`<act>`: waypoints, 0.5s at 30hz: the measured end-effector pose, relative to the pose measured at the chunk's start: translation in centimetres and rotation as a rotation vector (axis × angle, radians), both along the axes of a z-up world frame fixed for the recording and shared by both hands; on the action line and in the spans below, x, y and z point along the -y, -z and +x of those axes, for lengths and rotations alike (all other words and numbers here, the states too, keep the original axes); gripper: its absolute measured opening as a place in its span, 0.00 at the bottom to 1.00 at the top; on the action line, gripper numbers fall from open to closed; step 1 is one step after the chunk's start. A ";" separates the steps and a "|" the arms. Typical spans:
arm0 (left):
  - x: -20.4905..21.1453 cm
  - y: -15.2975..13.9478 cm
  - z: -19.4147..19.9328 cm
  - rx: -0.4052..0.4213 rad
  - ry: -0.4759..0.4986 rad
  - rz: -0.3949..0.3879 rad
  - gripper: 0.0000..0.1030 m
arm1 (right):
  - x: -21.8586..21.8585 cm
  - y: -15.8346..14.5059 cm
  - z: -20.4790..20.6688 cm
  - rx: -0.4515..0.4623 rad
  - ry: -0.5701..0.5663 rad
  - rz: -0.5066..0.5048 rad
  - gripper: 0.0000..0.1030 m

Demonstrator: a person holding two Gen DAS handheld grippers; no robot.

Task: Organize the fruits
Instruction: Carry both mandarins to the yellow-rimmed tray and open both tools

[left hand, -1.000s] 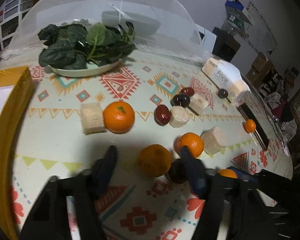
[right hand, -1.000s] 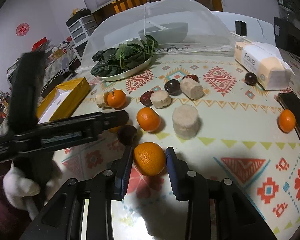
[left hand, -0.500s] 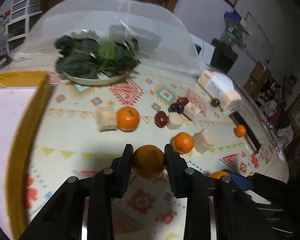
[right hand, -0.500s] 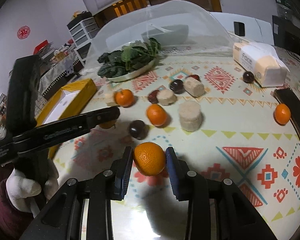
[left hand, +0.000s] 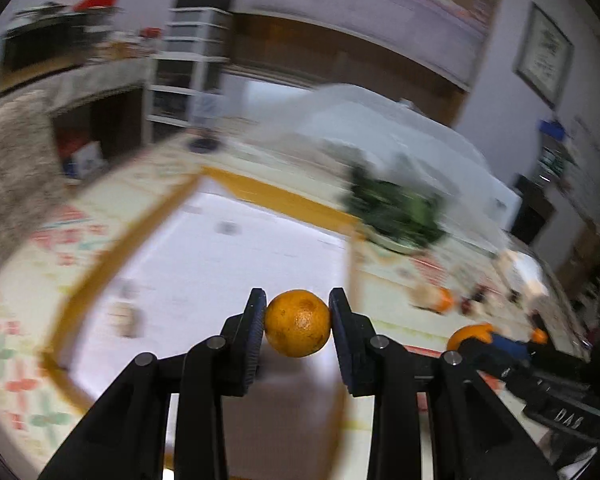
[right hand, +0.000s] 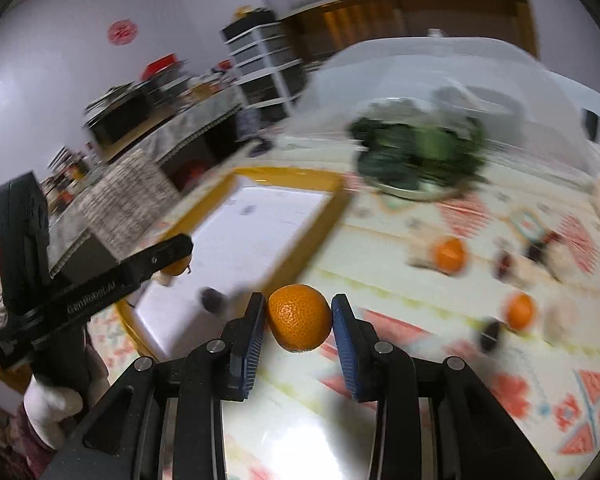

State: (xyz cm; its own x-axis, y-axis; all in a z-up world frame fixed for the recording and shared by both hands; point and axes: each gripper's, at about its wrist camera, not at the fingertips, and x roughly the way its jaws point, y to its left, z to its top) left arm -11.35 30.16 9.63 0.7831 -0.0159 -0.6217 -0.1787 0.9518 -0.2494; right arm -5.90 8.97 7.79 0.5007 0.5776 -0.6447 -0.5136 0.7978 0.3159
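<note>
Orange mandarins sat pinched in both claws: your left claw (left hand: pixel 298 322) held one mandarin (left hand: pixel 298 323), your right claw (right hand: pixel 299 322) another mandarin (right hand: pixel 299 322). Each was gripped only at its sides, so a jolt could have rolled one free short of the yellow-rimmed box (right hand: pixel 284 188) at 11 o'clock.

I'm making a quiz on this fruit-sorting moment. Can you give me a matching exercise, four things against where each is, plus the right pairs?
Things:
1. tangerine
2. greens
3. tray
4. dark fruit

Places:
A. inside the tray
B. on a plate by the mesh cover
C. between the left claw's pads
D. on the table's left side, yellow rim, white floor

Pairs: 1-C, 2-B, 3-D, 4-A
</note>
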 end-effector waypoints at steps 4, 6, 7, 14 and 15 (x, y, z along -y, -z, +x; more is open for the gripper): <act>-3.2 1.4 -0.5 -0.034 -0.039 -0.006 0.31 | -5.6 0.6 2.1 -0.020 -0.055 -0.028 0.35; -3.9 2.3 -0.5 -0.056 -0.041 -0.006 0.31 | -8.2 1.4 3.2 -0.030 -0.070 -0.066 0.35; -4.3 2.8 -0.3 -0.070 -0.044 -0.006 0.31 | -9.1 1.9 3.8 -0.044 -0.075 -0.077 0.35; -6.3 4.5 -0.4 -0.097 -0.038 -0.047 0.31 | -12.9 5.4 7.0 -0.140 -0.074 -0.129 0.35; -6.3 4.6 -0.3 -0.099 -0.036 -0.048 0.31 | -13.3 5.7 7.3 -0.143 -0.073 -0.137 0.35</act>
